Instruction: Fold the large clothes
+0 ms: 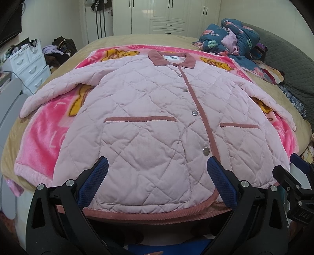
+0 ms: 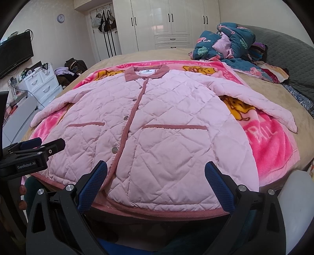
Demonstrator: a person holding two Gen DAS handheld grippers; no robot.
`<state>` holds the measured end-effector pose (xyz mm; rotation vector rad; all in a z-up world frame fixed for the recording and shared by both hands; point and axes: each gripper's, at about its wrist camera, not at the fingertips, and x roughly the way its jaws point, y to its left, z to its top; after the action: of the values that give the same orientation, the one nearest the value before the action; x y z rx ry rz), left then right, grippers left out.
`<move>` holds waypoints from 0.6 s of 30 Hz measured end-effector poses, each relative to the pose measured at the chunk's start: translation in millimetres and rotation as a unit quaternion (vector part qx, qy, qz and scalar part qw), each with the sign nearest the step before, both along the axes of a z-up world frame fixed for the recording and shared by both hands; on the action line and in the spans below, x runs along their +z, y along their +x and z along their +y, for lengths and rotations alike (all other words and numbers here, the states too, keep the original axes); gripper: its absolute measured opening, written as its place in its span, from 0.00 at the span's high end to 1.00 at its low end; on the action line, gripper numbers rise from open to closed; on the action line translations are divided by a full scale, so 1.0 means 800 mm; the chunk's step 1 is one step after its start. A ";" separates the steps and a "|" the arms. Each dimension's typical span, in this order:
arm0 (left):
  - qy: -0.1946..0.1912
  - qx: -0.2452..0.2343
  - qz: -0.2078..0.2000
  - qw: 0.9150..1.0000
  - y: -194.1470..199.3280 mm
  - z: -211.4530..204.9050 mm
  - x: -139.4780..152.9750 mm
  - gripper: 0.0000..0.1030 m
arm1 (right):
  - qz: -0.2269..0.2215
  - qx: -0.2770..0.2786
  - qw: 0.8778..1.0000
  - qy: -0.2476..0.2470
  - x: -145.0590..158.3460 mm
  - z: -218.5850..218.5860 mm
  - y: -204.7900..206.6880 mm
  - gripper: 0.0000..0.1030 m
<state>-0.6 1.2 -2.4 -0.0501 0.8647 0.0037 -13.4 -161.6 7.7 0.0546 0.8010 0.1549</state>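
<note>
A pink quilted jacket (image 1: 149,109) lies flat and buttoned on a pink cartoon blanket (image 1: 43,141), collar far, hem near, both sleeves spread out. It also shows in the right wrist view (image 2: 157,125). My left gripper (image 1: 157,166) is open and empty, just above the hem over the jacket's left pocket. My right gripper (image 2: 156,168) is open and empty, above the hem over the right pocket. The right gripper also shows at the right edge of the left wrist view (image 1: 294,176), and the left gripper at the left edge of the right wrist view (image 2: 33,149).
The blanket (image 2: 274,149) lies on a tan bed (image 2: 176,53). A heap of blue patterned bedding (image 1: 231,37) and a grey cover (image 1: 290,58) sit at the back right. White drawers (image 1: 29,66) stand left of the bed, wardrobes (image 1: 166,15) behind.
</note>
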 end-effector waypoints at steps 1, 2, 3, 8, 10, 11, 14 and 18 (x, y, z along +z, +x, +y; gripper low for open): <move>0.001 0.000 0.000 1.000 0.000 0.000 0.000 0.08 | 0.000 0.001 1.000 0.000 0.000 0.000 0.000 0.04; 0.000 0.000 0.000 1.000 0.000 0.000 0.000 0.08 | 0.000 0.000 1.000 0.000 -0.001 0.001 0.001 0.04; 0.000 0.000 0.000 1.000 0.000 0.000 0.000 0.08 | 0.000 0.000 1.000 0.000 -0.001 0.000 0.001 0.04; -0.001 0.000 0.000 1.000 0.000 0.000 0.000 0.08 | 0.000 0.001 1.000 0.001 -0.001 0.000 0.001 0.04; 0.001 -0.001 0.000 1.000 0.001 0.000 -0.001 0.08 | 0.000 0.000 1.000 0.002 -0.001 0.000 0.003 0.04; 0.001 0.001 0.000 1.000 0.000 0.000 -0.001 0.08 | 0.000 0.000 1.000 0.001 -0.001 0.000 0.005 0.04; -0.002 0.002 0.002 1.000 0.006 0.000 0.002 0.08 | 0.000 0.000 1.000 0.002 0.001 0.000 0.013 0.04; -0.005 0.004 0.000 1.000 0.021 -0.001 0.009 0.08 | -0.003 0.000 1.000 0.007 0.006 0.000 0.025 0.04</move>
<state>16.4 0.1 5.1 -0.0628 0.8649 0.0069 6.6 -161.7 12.8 0.0673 0.7936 0.1604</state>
